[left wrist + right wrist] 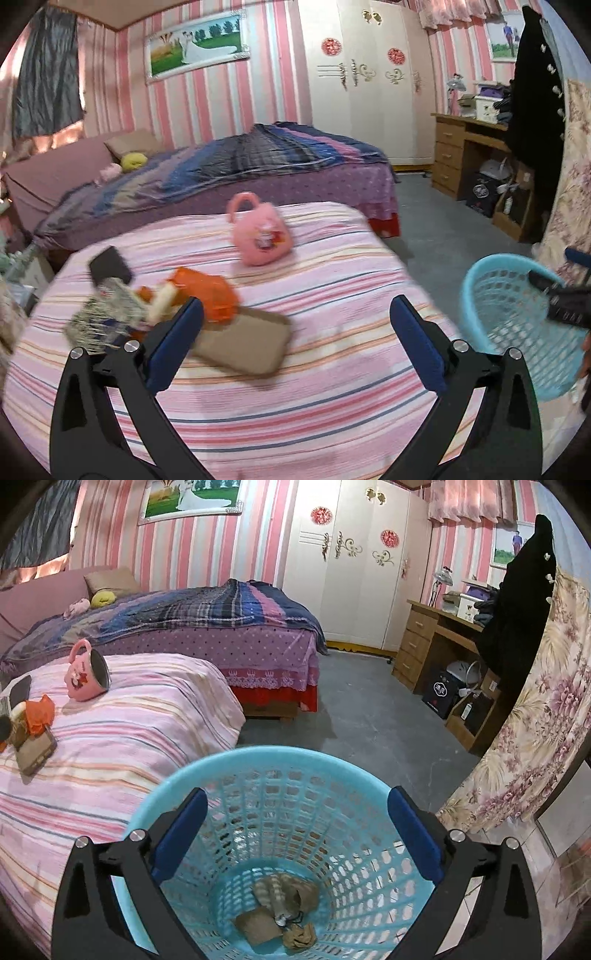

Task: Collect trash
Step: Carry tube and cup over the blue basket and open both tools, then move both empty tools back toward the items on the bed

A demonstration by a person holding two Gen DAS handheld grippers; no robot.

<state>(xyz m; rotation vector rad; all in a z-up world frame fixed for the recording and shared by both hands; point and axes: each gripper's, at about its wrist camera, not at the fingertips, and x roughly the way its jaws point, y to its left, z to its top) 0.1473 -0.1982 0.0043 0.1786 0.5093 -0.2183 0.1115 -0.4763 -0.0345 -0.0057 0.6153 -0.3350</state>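
A pile of trash lies on the pink striped bed [332, 406]: an orange plastic bag [207, 291], a crumpled silvery wrapper [107, 314], a flat brown packet [243, 343] and a dark item [109, 266]. My left gripper [295, 332] is open and empty, just right of the pile. A blue mesh basket [517, 325] is to its right. My right gripper [295, 830] is open and empty above the basket [258, 760], which holds brown crumpled scraps [284, 908]. The pile also shows in the right wrist view [33, 720].
A pink mug [260, 232] lies on its side on the striped bed [110, 738]. Behind is a second bed with a plaid blanket [258, 155]. A white wardrobe [369, 81] and wooden desk [465, 151] stand at the back right. A floral curtain [535, 701] hangs right.
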